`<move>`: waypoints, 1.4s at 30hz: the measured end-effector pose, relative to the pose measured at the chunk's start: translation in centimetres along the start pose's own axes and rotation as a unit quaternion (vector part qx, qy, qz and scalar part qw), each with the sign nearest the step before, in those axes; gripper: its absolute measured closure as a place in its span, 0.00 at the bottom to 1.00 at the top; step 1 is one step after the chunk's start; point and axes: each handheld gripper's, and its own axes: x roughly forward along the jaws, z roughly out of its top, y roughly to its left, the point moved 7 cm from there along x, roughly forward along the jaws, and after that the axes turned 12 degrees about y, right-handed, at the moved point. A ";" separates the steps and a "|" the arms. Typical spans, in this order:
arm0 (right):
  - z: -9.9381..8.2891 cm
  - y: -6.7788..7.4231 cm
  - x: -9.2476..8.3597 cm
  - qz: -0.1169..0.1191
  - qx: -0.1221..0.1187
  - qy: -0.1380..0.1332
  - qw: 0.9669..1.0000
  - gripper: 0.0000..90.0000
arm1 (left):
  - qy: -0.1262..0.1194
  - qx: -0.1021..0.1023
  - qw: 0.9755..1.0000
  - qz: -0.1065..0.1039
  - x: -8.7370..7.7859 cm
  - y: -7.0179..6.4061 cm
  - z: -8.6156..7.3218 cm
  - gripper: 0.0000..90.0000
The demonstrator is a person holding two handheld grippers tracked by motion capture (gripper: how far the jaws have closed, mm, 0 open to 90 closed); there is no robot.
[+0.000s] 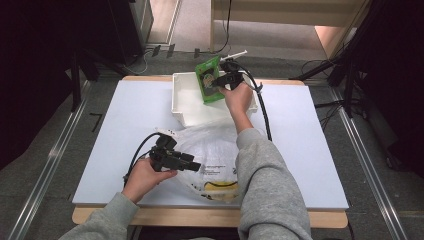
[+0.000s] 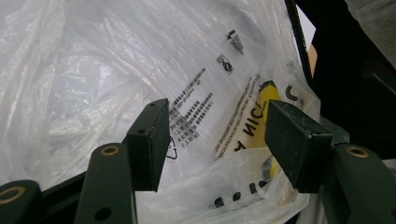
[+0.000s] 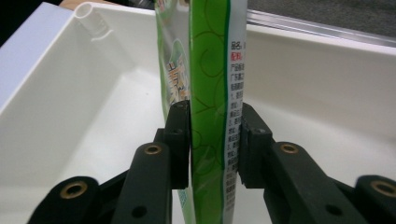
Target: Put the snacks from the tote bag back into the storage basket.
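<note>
Green packet (image 3: 210, 116) between my right jaws, over the white tray (image 1: 186, 107).

My right gripper (image 1: 226, 80) has its jaws partly open with the packet standing upright between them; the left pad lies against it, the right one sits just beside its printed edge, and I cannot tell whether that pad presses. My left gripper (image 1: 192, 165) holds its jaws wide apart at the clear plastic bag (image 2: 140, 70), gripping nothing, with yellow and black print showing through the film. Bag and tray rest on a white table (image 1: 300, 150) with a wooden edge. Grey floor, cables and dark stands surround it.
</note>
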 end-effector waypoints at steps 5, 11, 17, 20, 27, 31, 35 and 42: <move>-0.1 -0.3 0.2 -0.007 -0.007 0.000 1.000 0.76 | 0.000 0.000 1.000 0.000 0.0 0.0 0.0 0.46; -0.1 -0.6 0.4 -0.008 0.000 -0.001 1.000 0.72 | 0.003 0.001 1.000 0.002 0.0 0.1 -0.1 0.46; -0.3 -0.9 0.9 -0.013 0.006 -0.002 1.000 0.67 | 0.001 0.000 1.000 0.005 0.0 0.2 -0.1 0.46; -0.4 -1.0 1.1 -0.013 0.009 0.000 1.000 0.66 | 0.001 0.000 1.000 0.005 0.0 0.2 -0.1 0.46; -0.5 -1.1 1.6 -0.010 0.017 0.006 1.000 0.61 | 0.004 0.001 1.000 0.009 0.0 0.2 -0.2 0.46; -0.5 -1.3 1.9 -0.011 0.020 0.005 1.000 0.60 | 0.002 0.001 1.000 0.008 0.0 0.2 -0.2 0.46; -0.5 -1.3 1.9 -0.012 0.018 0.004 1.000 0.60 | 0.005 0.000 1.000 0.009 0.1 0.2 -0.2 0.46; -0.6 -1.4 2.1 -0.007 0.023 0.005 1.000 0.58 | 0.004 0.000 1.000 0.010 0.0 0.2 -0.2 0.46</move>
